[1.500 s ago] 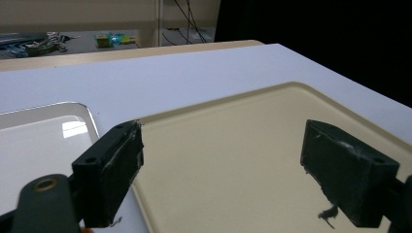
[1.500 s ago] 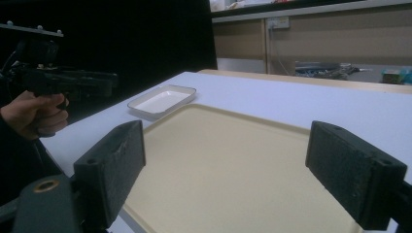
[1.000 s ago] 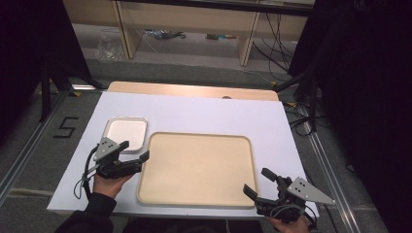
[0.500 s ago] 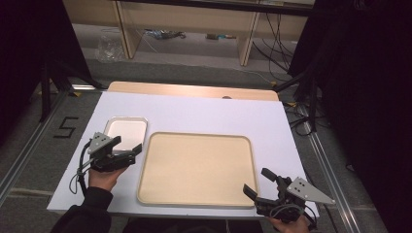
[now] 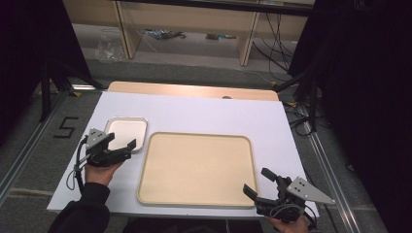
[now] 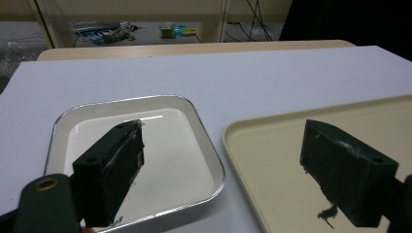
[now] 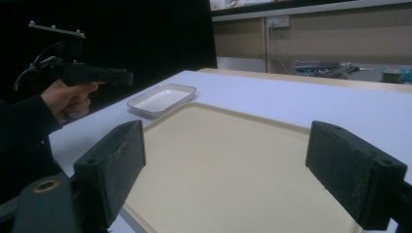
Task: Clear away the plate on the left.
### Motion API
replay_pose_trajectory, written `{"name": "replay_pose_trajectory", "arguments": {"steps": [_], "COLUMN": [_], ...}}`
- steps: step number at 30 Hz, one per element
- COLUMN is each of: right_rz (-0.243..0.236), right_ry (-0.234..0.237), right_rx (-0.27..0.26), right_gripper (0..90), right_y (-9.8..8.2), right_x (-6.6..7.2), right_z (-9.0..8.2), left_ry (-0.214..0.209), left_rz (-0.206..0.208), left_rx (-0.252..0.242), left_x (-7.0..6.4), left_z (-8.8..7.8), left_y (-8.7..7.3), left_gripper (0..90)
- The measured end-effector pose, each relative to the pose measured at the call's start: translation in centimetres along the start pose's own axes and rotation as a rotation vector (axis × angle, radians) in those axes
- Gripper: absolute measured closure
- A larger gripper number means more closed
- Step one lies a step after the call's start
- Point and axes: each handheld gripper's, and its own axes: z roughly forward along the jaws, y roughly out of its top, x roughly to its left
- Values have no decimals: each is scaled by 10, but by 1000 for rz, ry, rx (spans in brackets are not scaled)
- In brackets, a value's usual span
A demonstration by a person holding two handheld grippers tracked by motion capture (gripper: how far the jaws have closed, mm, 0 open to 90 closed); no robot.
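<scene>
claws agape; tray bare

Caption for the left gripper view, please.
Open left tongs poised above a small white dish and a beige tray.

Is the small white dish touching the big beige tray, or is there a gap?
Apart. The left gripper view shows a strip of white table between the white dish and the beige tray; the high view shows the same gap.
</scene>
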Motion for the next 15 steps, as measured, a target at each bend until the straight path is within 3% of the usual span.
{"name": "replay_pose_trajectory", "arguments": {"steps": [7,9,11,12,14,15], "right_rz": [-7,10,17,-7,-9,16], "right_ry": [-6,-5,2,-1,-2,1], "right_rx": [-9,-9,13,1,-13,-4], "right_gripper": [153,153,153,153,153,153], "right_y": [0,0,0,0,0,0], "right_x": [0,1,1,0,-1,1], "right_z": [0,0,-1,-1,0,-1], "left_ry": [40,55,70,78,88,95], "left_rz": [-6,-15,-28,-34,-37,-44], "left_rx": [32,42,44,45,54,56], "left_x": [10,15,20,23,27,29], "left_z": [6,7,8,8,9,10], "left_y": [-2,-2,-2,-2,-3,-4], "left_gripper": [158,158,158,159,160,160]}}
